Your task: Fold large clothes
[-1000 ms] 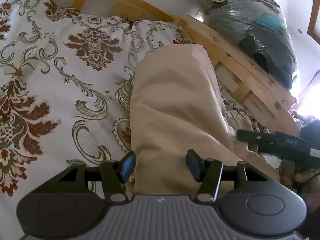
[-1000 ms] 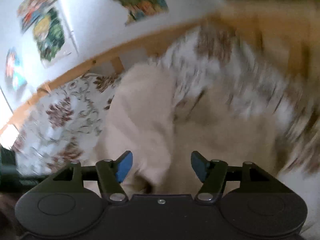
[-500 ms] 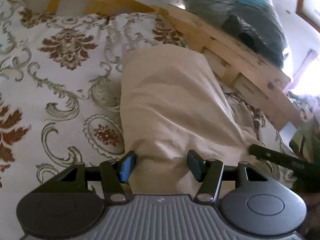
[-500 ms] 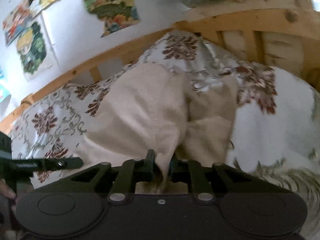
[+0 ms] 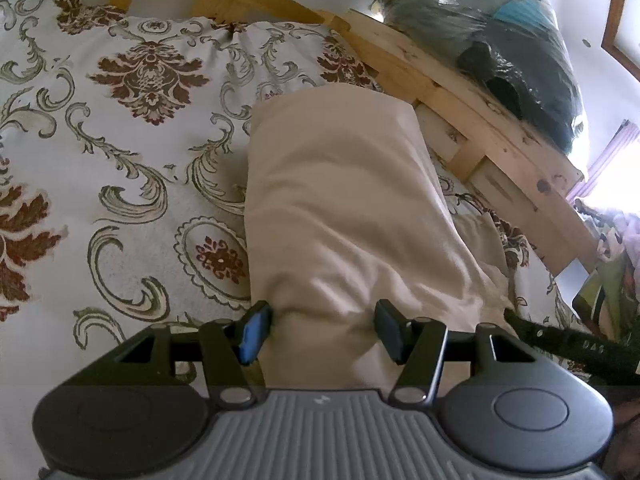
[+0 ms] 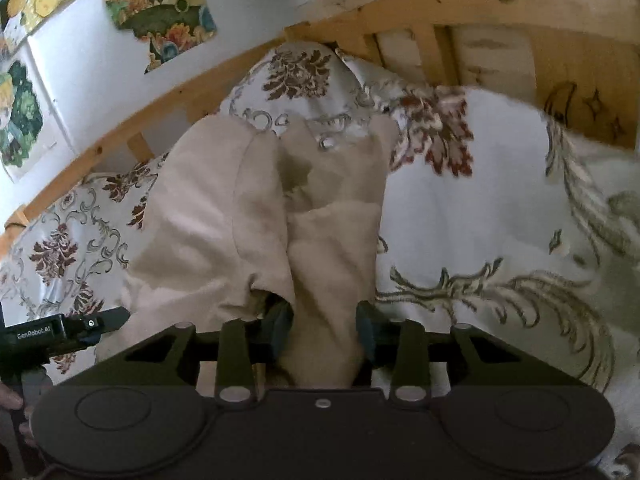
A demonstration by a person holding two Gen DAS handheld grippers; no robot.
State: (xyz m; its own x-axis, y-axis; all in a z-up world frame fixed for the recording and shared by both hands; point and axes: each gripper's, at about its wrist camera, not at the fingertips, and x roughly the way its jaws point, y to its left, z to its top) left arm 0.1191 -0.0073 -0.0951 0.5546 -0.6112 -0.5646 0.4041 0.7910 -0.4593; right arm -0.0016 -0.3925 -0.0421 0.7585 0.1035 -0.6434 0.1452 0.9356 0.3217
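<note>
A beige, soft cotton garment, seemingly trousers (image 5: pixel 340 216), lies partly folded on the bed's white floral-patterned cover (image 5: pixel 120 140), running toward the corner where two light wooden bed rails (image 5: pixel 480 120) meet.

A second ago the right hand-held gripper (image 6: pixel 324 332) was spread above the cloth; half a second ago it had pinched shut on a ridge of the fabric. Now its jaws are opening again, with a bunched fold of the beige cloth between them and the pads no longer clearly pressing on it. I judge that a fold has just been laid and is being let go.

The left hand-held gripper (image 5: pixel 320 328) has barely shifted: its jaws are spread, straddling the near end of the garment without pinching it.

The garment looks narrowed lengthwise; a crosswise fold probably remains.
</note>
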